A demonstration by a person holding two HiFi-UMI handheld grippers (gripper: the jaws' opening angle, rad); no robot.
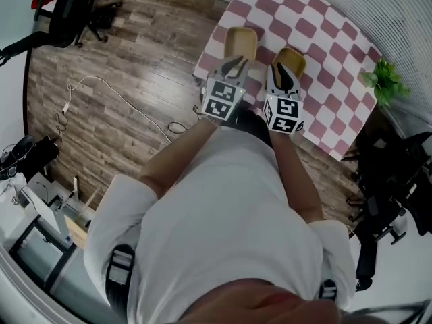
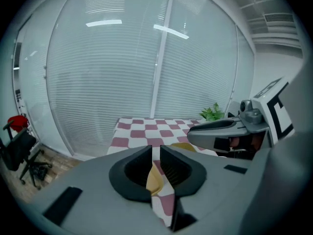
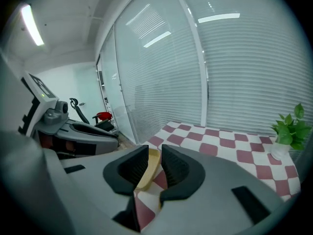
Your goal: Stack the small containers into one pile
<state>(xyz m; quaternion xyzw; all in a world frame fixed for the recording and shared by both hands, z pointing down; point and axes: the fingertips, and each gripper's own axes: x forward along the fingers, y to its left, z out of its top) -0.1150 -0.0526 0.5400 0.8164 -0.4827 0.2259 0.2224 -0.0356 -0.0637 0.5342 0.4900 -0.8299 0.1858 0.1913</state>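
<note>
Two small containers sit side by side on the checked table (image 1: 324, 39), with a gripper at the near rim of each. My read is that the step is to lift one and nest it in the other. To do it well, keep a firm pinch on the rim, lift level, and centre over the neighbour before lowering (thin walls, so a tilt could snag).

The left gripper (image 1: 233, 65) has its jaws nearly together, and the left container (image 1: 241, 40) looks pinched by its wall. The right gripper (image 1: 286, 78) has its jaws partway apart. The right container (image 1: 291, 58) has its rim standing loose between them, unpressed.
</note>
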